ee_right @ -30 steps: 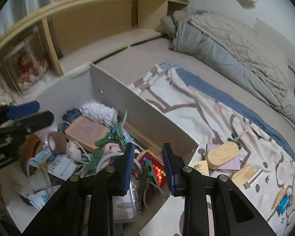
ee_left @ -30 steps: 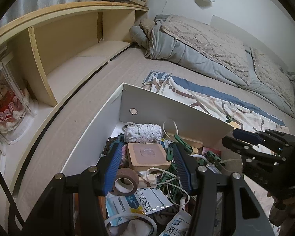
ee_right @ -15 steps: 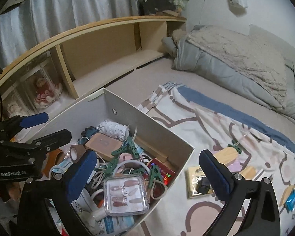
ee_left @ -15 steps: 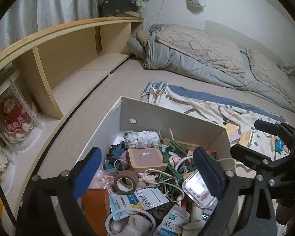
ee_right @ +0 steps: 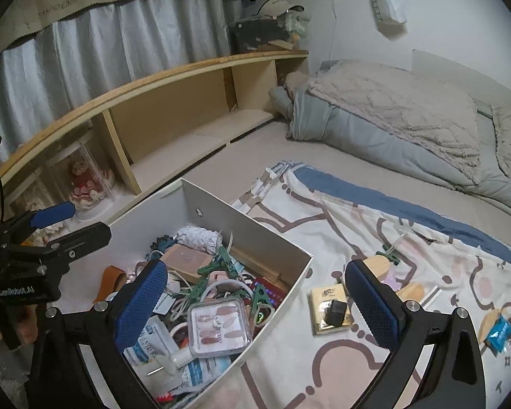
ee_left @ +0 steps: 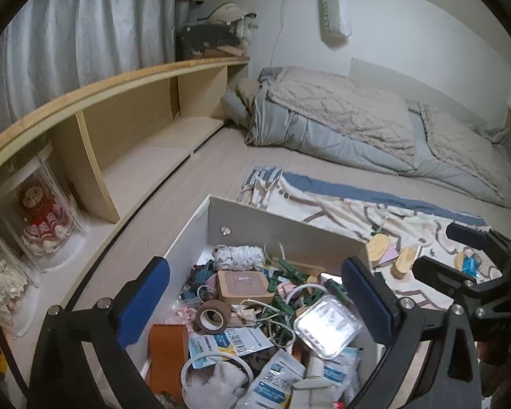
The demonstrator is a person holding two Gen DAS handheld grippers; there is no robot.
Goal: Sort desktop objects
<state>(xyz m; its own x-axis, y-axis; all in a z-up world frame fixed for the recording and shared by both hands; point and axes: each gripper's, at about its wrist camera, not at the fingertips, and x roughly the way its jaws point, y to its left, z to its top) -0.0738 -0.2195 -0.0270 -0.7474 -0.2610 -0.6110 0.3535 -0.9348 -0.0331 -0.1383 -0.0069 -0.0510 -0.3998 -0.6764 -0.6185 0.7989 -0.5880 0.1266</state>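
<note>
A white cardboard box [ee_left: 282,225] [ee_right: 255,235] sits on the bed, full of clutter: a brown tape roll [ee_left: 213,317], a tan square case [ee_left: 243,284], green clothes pegs [ee_right: 221,262] and a clear nail-tip case [ee_right: 218,327] [ee_left: 327,323] on top. My left gripper [ee_left: 255,303] is open and empty above the box. My right gripper [ee_right: 259,303] is open and empty over the box's right edge. On the patterned cloth [ee_right: 357,238] lie wooden pieces [ee_right: 378,266], a yellow packet with a black clip [ee_right: 330,310] and a blue wrapper [ee_right: 499,334].
A wooden shelf [ee_left: 146,129] runs along the left, with dolls in clear cases [ee_left: 41,218]. A grey folded duvet [ee_left: 357,126] lies at the back of the bed. Curtains hang behind the shelf.
Both grippers have opened wide and pulled back up from the box. The clear nail-tip case, earlier between the right fingers, now lies on top of the box's contents.
</note>
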